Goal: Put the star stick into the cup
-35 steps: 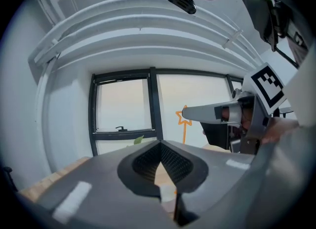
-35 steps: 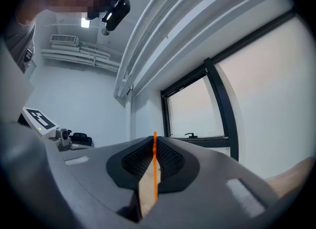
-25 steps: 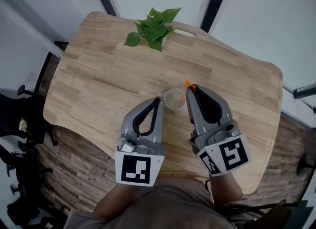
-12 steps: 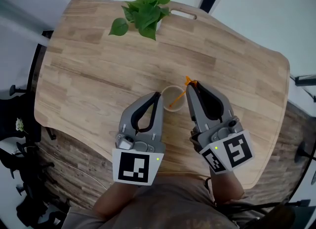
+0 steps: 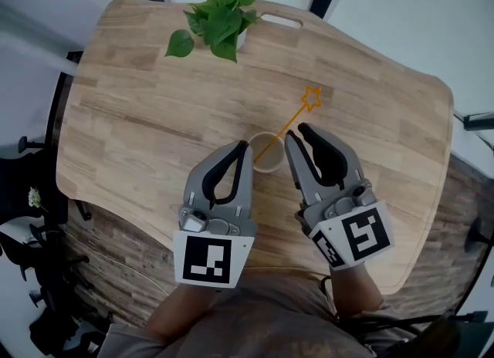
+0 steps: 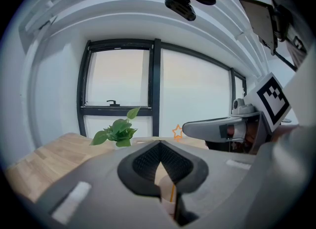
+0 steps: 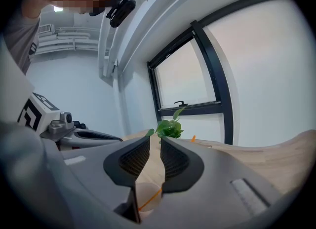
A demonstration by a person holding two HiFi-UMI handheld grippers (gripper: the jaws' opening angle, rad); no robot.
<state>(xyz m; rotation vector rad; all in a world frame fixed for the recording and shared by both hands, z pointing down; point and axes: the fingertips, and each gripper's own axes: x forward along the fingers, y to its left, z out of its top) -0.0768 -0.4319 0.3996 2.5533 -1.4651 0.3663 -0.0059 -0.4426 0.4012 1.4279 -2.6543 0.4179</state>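
Orange and thin, the star stick point(image 5: 287, 126) stands in the pale cup point(image 5: 268, 169) in front of you on the wooden table point(image 5: 131, 125). Its lower end is inside the cup, and the shaft leans out over the rim, up and to the right, with the outlined star at its free end above bare wood. Your right gripper point(image 5: 299, 133) has its jaws a narrow gap apart and grips nothing. The stick passes just beside its left jaw tip, and I cannot tell whether they touch. Low in that gap, the right gripper view shows you the cup and the orange shaft. Your left gripper point(image 5: 245, 148) has its jaw tips pressed together, holding nothing, and the tip sits at the cup's left rim. The left gripper view shows the cup and stick through the opening below those closed tips. A leafy potted plant point(image 5: 220, 21) stands at the table's far edge, well apart from the cup.
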